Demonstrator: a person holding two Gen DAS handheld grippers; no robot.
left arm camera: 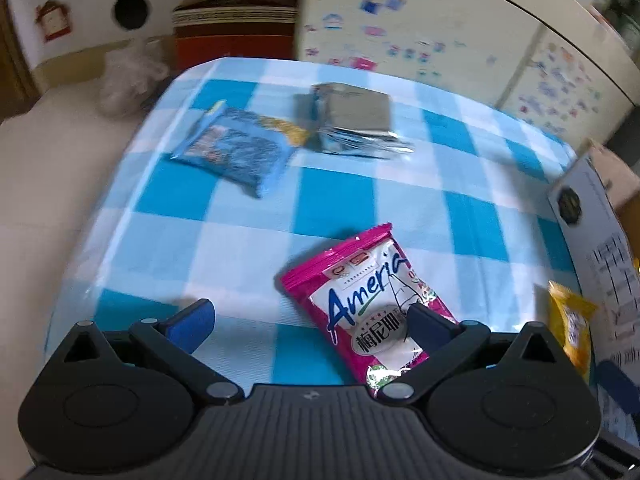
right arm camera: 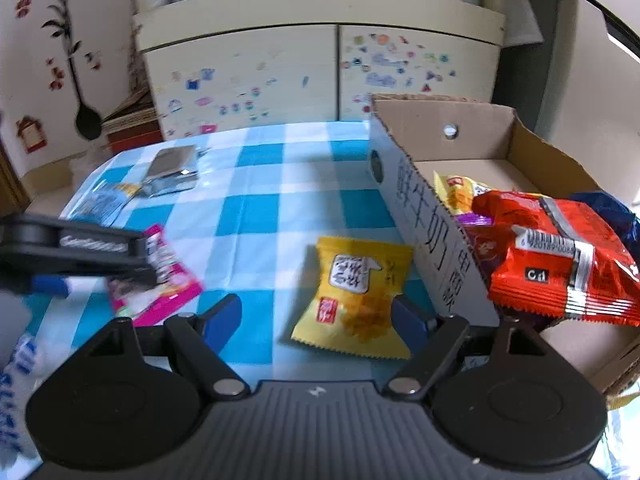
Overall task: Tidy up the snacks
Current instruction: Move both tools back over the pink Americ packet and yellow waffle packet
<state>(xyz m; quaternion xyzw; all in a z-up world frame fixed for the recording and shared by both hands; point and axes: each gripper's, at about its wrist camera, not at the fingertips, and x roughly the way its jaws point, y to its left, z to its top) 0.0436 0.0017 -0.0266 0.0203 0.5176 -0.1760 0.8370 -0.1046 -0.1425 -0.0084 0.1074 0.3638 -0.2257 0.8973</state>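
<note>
Your left gripper (left arm camera: 308,322) has its fingers (left arm camera: 192,326) spread wide and holds nothing. The pink snack packet (left arm camera: 360,292) lies flat on the counter (left arm camera: 248,232), which is covered in a blue-and-white check cloth. The right-hand finger sits over the packet's lower edge; whether it touches cannot be told.

Your right gripper (right arm camera: 318,316) likewise has its fingers (right arm camera: 222,318) apart, nothing clamped. The yellow snack packet (right arm camera: 356,296) lies flat on the cloth between them, nearer the right finger, just beside the outer wall of the cardboard box (right arm camera: 424,216).

Inside the box you have a red packet (right arm camera: 560,256) on top, a second yellow packet (right arm camera: 456,192) and a dark blue wrapper (right arm camera: 608,208) behind it.

At the far end of the counter, a blue packet (left arm camera: 240,148) and a silver packet (left arm camera: 356,120) lie near each other, well apart from both grippers.

A sticker-covered cabinet (right arm camera: 320,76) stands behind the counter.
</note>
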